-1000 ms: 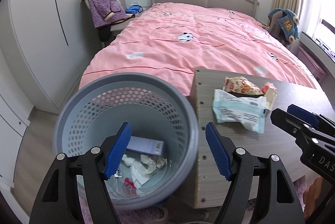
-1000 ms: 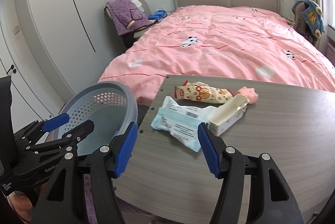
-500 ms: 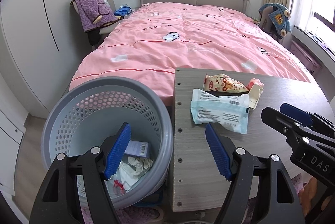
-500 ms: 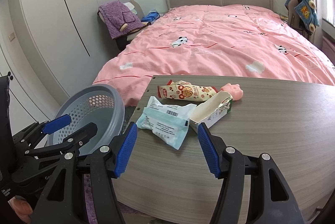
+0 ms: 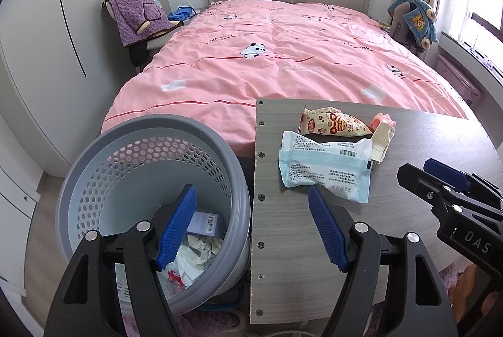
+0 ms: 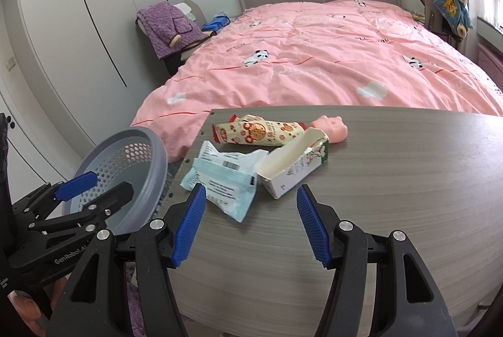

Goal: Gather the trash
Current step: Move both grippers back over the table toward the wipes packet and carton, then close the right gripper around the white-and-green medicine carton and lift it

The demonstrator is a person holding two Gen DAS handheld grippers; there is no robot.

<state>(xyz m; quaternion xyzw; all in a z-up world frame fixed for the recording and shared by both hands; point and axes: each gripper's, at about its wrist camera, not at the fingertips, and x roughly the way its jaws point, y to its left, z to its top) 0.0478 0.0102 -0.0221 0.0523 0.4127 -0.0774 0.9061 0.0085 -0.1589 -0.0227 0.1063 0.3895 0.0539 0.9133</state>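
Observation:
On the grey wooden table (image 6: 393,195) lie a light-blue plastic wrapper (image 6: 220,179) (image 5: 323,170), a cream snack packet with red print (image 6: 261,134) (image 5: 333,124), a torn open carton (image 6: 292,170) (image 5: 382,142) and a small pink toy (image 6: 331,131). A grey perforated trash basket (image 5: 151,179) (image 6: 125,176) stands left of the table, with paper and a blue box inside. My left gripper (image 5: 251,211) is open, straddling the basket rim and the table's left edge. Just short of the wrapper and carton, my right gripper (image 6: 251,205) is open over the table. Neither holds anything.
A bed with a pink panda quilt (image 5: 283,53) fills the room behind the table. A chair with a purple robe (image 5: 138,16) stands at the back left beside white wardrobes (image 5: 47,38). Another chair with a blue garment (image 5: 415,19) sits by the window.
Both grippers have shifted rightward and a little closer to the trash on the table. The basket now sits further left in both views. Jaw openings look the same.

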